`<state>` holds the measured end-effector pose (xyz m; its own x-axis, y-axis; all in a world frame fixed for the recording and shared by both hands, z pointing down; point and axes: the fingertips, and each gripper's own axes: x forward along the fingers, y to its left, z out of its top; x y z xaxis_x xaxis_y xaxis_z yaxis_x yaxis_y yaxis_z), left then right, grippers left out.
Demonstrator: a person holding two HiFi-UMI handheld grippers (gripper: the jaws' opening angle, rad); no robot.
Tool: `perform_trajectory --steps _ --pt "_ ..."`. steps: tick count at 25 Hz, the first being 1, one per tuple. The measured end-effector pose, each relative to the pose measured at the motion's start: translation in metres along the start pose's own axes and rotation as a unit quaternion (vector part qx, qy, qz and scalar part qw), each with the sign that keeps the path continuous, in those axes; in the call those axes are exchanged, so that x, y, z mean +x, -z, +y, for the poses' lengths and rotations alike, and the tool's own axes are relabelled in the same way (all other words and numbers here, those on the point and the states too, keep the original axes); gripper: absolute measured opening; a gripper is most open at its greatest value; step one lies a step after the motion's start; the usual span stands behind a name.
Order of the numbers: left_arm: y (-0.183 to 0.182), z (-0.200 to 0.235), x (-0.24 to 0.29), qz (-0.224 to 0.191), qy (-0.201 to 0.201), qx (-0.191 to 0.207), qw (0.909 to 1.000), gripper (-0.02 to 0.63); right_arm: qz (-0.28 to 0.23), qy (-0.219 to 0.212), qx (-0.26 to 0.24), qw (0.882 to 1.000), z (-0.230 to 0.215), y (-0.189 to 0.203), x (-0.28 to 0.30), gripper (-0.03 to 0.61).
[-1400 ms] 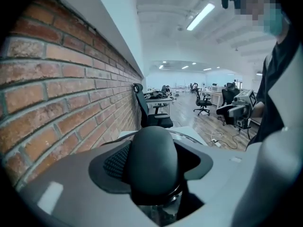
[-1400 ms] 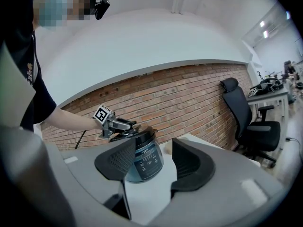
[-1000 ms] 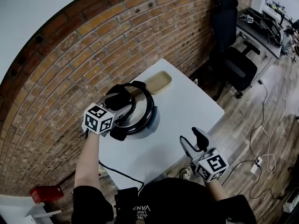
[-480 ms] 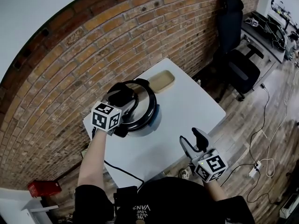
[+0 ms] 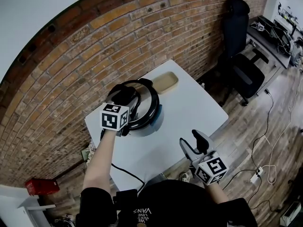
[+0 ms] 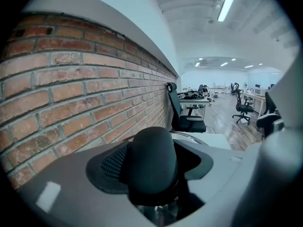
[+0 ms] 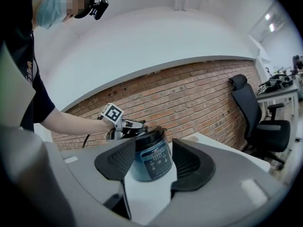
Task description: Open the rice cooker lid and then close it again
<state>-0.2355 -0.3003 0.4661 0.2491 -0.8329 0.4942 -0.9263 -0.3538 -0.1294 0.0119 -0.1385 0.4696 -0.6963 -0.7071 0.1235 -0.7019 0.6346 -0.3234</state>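
Observation:
The rice cooker (image 5: pixel 152 119) stands on the white table (image 5: pixel 189 103) near the brick wall, its black-rimmed lid (image 5: pixel 144 100) down. My left gripper (image 5: pixel 124 97) reaches over the lid from the near left. In the left gripper view the lid's black rounded handle (image 6: pixel 149 178) fills the gap between the pads of that gripper (image 6: pixel 151 157), which is shut on it. My right gripper (image 5: pixel 190 141) hovers open at the table's near edge. It faces the cooker (image 7: pixel 151 150) from a distance, with nothing between its jaws (image 7: pixel 152 174).
A tan shallow dish (image 5: pixel 164 82) lies on the table behind the cooker. A black cable (image 5: pixel 120 174) hangs off the near edge. A black office chair (image 5: pixel 241 60) stands to the right of the table, with the brick wall (image 5: pixel 71 70) along its far side.
The left gripper has tilted and rolled over the lid while staying at the handle. The right gripper has barely moved. The head view has shifted a little.

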Motion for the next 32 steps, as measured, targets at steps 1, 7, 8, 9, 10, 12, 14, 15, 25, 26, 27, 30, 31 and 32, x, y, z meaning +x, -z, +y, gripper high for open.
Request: perform_trajectory --steps 1,7,8,9,10,12,14,15,25,26,27,30,31,32 --pt "0.000 -0.001 0.000 -0.002 0.003 0.000 1.0000 0.282 0.000 -0.002 -0.002 1.000 0.001 -0.001 0.000 0.235" --pt "-0.016 0.003 -0.019 -0.074 -0.008 0.008 0.9972 0.285 0.002 -0.019 -0.013 1.000 0.006 -0.007 0.000 0.235" --pt "-0.020 0.004 -0.025 -0.089 -0.015 0.011 0.9959 0.287 0.003 -0.023 -0.015 1.000 0.007 -0.009 0.000 0.235" --pt "-0.023 0.005 -0.032 -0.102 -0.023 0.008 0.9945 0.287 0.003 -0.027 -0.017 0.999 0.008 -0.010 0.001 0.235" --pt "-0.025 0.007 -0.040 -0.115 -0.031 0.001 0.9928 0.287 0.003 -0.031 -0.019 0.999 0.009 -0.011 0.001 0.235" --pt "-0.029 0.010 -0.057 -0.137 -0.047 -0.009 0.9894 0.287 0.002 -0.040 -0.022 0.999 0.010 -0.014 0.002 0.235" --pt "-0.029 0.009 -0.076 -0.154 -0.061 -0.010 0.9862 0.287 0.004 -0.052 -0.031 0.998 0.013 -0.018 0.004 0.235" --pt "-0.029 0.008 -0.085 -0.162 -0.067 -0.010 0.9845 0.286 0.005 -0.058 -0.035 0.998 0.015 -0.019 0.004 0.235" --pt "0.003 -0.032 -0.179 -0.206 -0.116 -0.032 0.9711 0.285 0.008 -0.119 -0.064 0.991 0.035 -0.027 0.008 0.235" --pt "0.008 -0.036 -0.187 -0.207 -0.121 -0.035 0.9701 0.284 0.010 -0.126 -0.066 0.990 0.038 -0.026 0.007 0.235" --pt "0.013 -0.040 -0.195 -0.207 -0.127 -0.039 0.9692 0.284 0.012 -0.132 -0.067 0.989 0.041 -0.025 0.007 0.235" --pt "0.030 -0.055 -0.216 -0.204 -0.142 -0.049 0.9673 0.284 0.016 -0.151 -0.071 0.986 0.050 -0.021 0.004 0.235" --pt "0.035 -0.060 -0.221 -0.203 -0.146 -0.052 0.9668 0.284 0.016 -0.156 -0.072 0.985 0.052 -0.020 0.002 0.235" --pt "0.040 -0.066 -0.226 -0.203 -0.149 -0.056 0.9662 0.284 0.017 -0.161 -0.073 0.984 0.054 -0.018 0.000 0.235"
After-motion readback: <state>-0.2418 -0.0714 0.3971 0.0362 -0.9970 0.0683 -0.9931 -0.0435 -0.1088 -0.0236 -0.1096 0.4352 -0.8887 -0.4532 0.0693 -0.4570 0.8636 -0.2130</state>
